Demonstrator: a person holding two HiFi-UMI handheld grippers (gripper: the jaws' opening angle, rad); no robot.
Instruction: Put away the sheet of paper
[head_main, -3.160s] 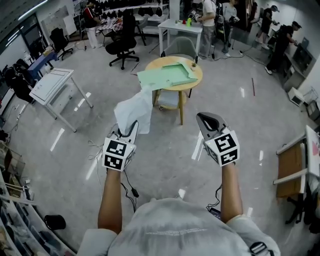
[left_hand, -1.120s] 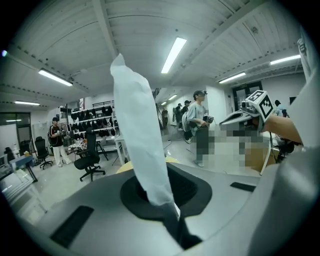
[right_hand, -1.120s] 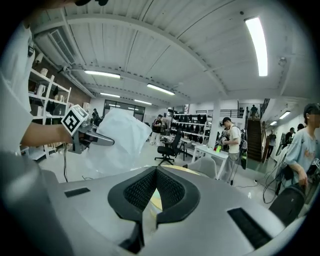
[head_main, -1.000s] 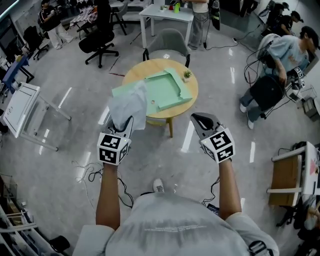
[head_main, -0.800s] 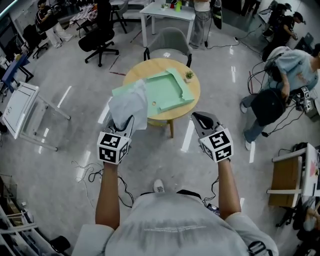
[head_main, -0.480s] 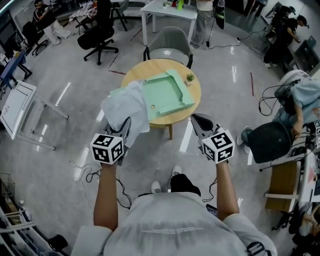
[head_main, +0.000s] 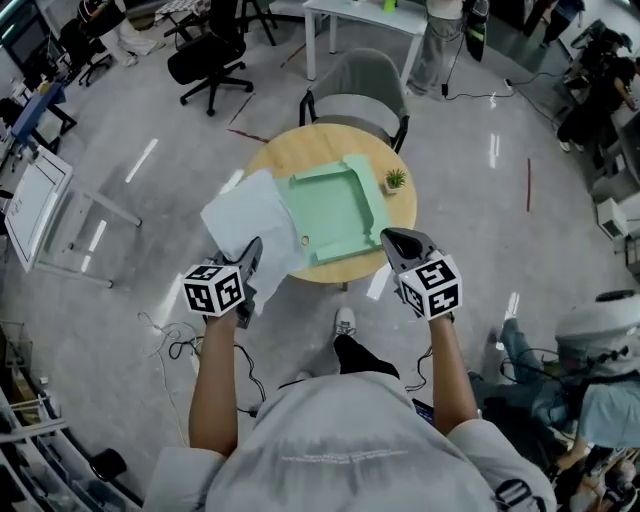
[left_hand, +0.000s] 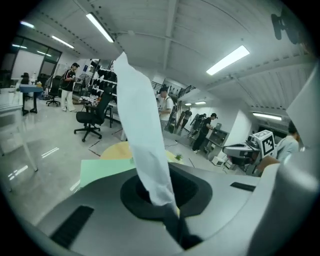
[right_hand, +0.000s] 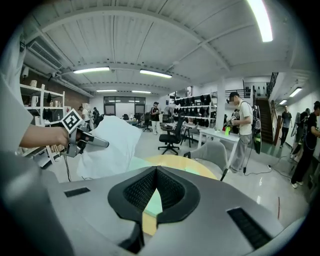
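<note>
My left hand-held gripper (head_main: 251, 250) clamps the sheet of paper (head_main: 243, 215), held over the round tabletop's (head_main: 290, 148) left edge. My right hand-held gripper (head_main: 393, 240), jaws together and empty, is at the green tray's (head_main: 335, 205) near right.

Grey T-shirt, two grey tools with marker cubes

The person wore a pale grey short-sleeved T-shirt (head_main: 350, 440) with a thin line of white print, dark trousers (head_main: 362, 356) and a light shoe (head_main: 343, 322). The left tool (head_main: 250, 252) and right tool (head_main: 396, 243) were grey with dark ribbed pads (right_hand: 140, 192). Each bore a white cube (head_main: 213, 288) of black square markers, and thin black cables (head_main: 247, 372) trailed below.
</note>
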